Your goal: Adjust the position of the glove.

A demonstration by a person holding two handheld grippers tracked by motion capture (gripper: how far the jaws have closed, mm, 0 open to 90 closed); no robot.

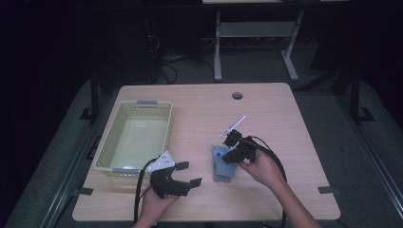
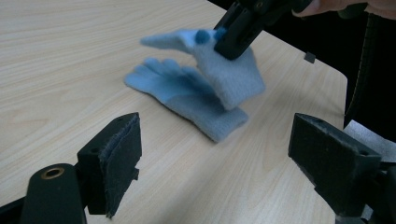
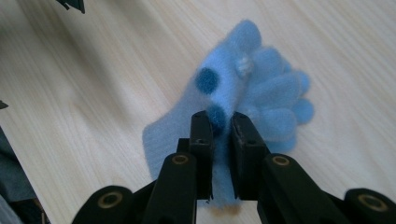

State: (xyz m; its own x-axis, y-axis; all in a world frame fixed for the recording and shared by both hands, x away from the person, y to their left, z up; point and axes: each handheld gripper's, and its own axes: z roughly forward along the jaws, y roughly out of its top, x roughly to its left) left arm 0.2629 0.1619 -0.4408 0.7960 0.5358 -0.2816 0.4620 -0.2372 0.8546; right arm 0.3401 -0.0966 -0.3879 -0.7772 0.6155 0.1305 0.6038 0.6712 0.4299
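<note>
Right gripper: the black two-jaw right gripper [image 3: 221,128] is seen clamped on a light blue knitted glove with darker blue dots [image 3: 233,84] — its pads are pressed together on a fold of the fabric.
Held glove: it is lifted clear of the worktop in the left gripper view [image 2: 224,70], its fingers pointing away from the cuff, which hangs down; some blur is noted there.
Second glove: a matching light blue knitted glove [image 2: 187,100] is laid flat on the wooden worktop [image 1: 285,123], directly under the lifted one, near the middle of the near half of the worktop; whether the two touch cannot be told.
Left gripper: the black two-jaw left gripper with a grey three-cornered plate [image 1: 185,173] is held near the near edge, left of the gloves, with its jaws spread wide and nothing between them.
Basket: a pale yellow-green plastic basket with a lattice wall [image 1: 107,142] is set by the left edge of the worktop, well apart from the gloves.
Stick: a thin white rod [image 1: 235,125] is seen beyond the right gripper — what it is cannot be told.
Hole: a round cable hole [image 1: 237,95] is set near the far edge.
</note>
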